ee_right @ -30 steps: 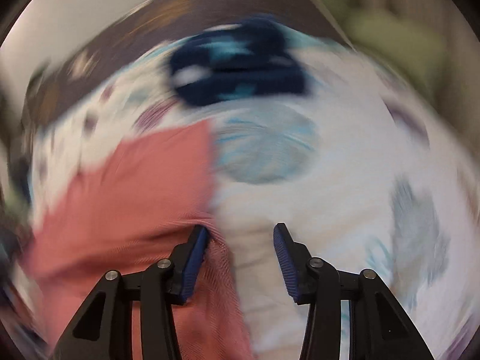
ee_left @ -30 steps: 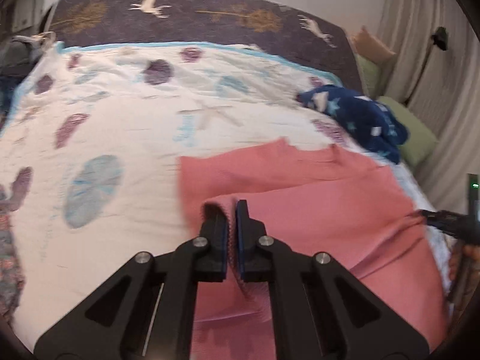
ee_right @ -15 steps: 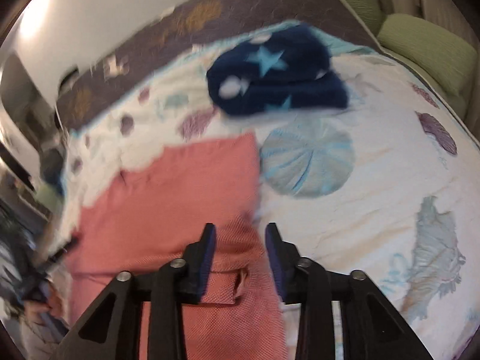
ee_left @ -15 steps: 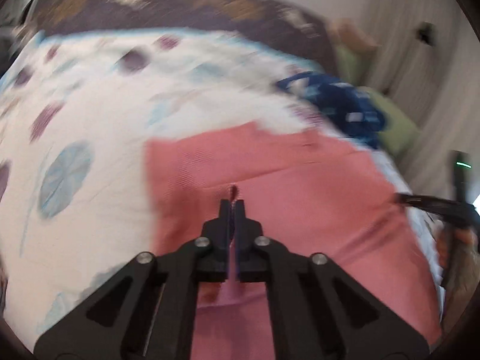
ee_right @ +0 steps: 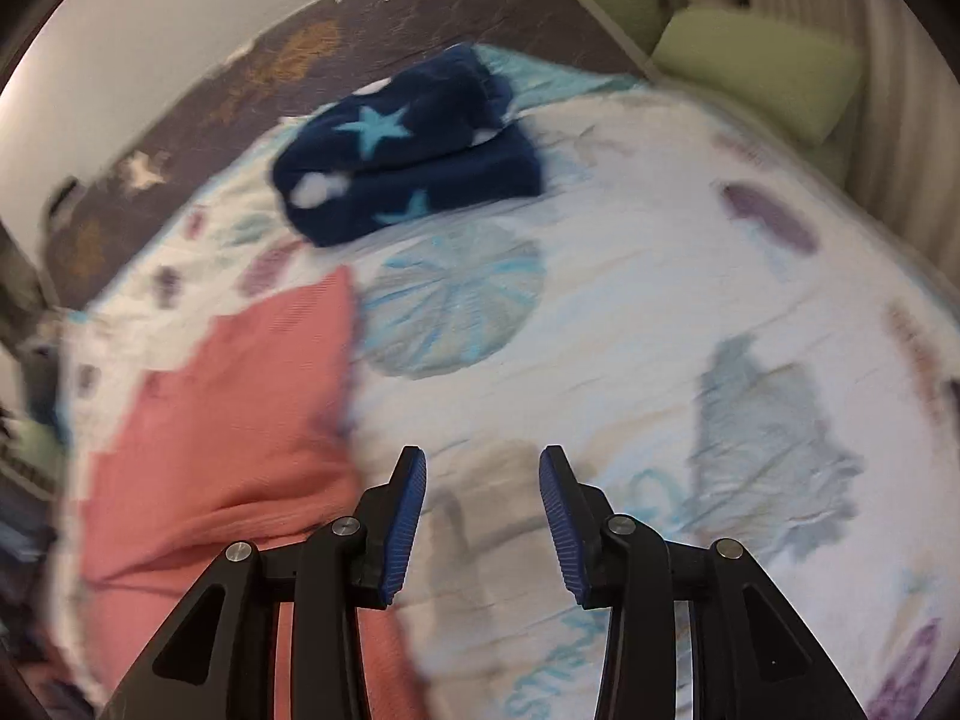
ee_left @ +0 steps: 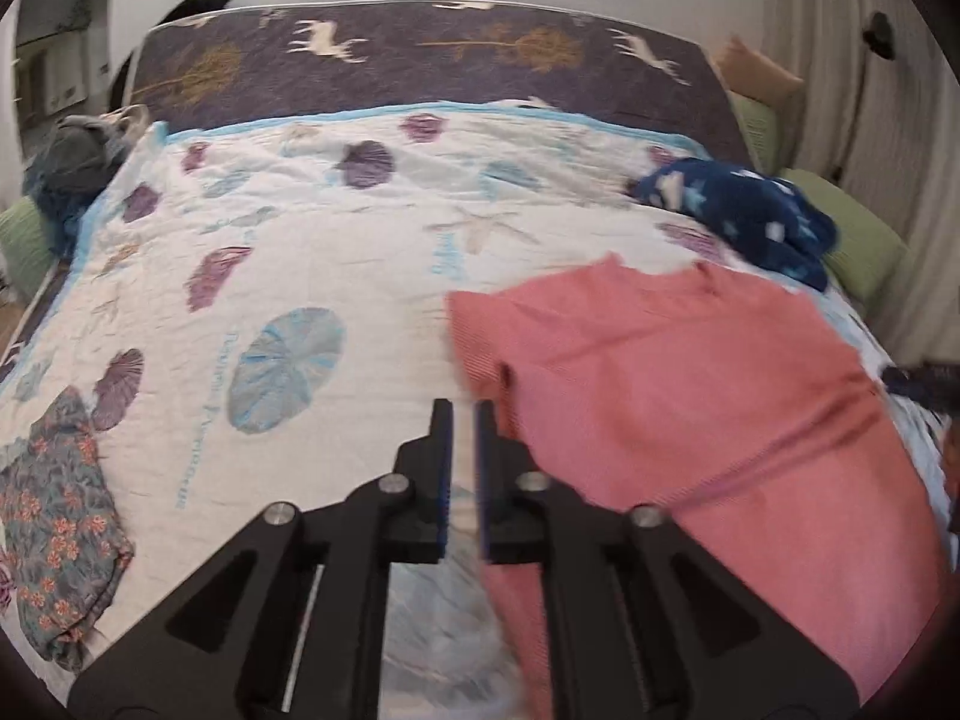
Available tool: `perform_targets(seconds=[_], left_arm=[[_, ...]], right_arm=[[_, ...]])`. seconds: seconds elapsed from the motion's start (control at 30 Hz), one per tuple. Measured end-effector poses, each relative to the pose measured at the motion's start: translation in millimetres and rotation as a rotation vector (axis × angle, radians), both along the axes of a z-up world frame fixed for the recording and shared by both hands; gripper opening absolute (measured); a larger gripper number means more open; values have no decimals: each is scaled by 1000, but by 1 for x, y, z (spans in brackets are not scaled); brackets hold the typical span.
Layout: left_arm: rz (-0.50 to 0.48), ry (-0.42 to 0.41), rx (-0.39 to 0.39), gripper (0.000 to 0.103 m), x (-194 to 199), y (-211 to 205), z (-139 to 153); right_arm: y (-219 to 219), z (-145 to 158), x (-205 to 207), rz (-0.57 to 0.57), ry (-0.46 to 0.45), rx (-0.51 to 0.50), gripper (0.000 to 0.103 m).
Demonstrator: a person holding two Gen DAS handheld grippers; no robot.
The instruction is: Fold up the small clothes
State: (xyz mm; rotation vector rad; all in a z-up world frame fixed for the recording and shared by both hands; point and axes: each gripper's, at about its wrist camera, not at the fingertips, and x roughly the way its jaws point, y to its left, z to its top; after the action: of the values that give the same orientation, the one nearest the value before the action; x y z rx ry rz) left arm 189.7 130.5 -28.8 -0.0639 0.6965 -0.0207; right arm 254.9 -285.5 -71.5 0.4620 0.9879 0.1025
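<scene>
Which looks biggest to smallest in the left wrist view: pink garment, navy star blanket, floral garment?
1. Pink garment, clearly largest.
2. Floral garment and navy star blanket look similar; the blanket lies farther off, so no ranking.

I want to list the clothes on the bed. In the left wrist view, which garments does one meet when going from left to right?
floral garment → pink garment → navy star-patterned fleece

- The coral garment (ee_left: pixel 690 396) runs off the left wrist view's lower edge, partly behind the left tool (ee_left: pixel 462 420).
- The right wrist view is blurred; the garment's near edge by the right tool (ee_right: pixel 483 468) is unclear.
</scene>
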Motion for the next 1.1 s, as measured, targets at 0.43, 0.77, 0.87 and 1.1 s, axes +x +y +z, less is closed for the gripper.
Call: perform_targets(seconds=[0.43, 0.77, 0.87, 1.1], left_arm=[[16, 95, 32, 46, -5, -22, -32], [-113, 7, 79, 46, -15, -65, -3], [-112, 32, 108, 46, -8, -78, -11], [-26, 71, 59, 46, -13, -53, -21]], right_arm=[[51, -5, -16, 185, -35, -174, 20], [48, 16, -25, 248, -126, -108, 17], [70, 9, -13, 271, -102, -221, 42], [20, -8, -21, 91, -66, 7, 6]])
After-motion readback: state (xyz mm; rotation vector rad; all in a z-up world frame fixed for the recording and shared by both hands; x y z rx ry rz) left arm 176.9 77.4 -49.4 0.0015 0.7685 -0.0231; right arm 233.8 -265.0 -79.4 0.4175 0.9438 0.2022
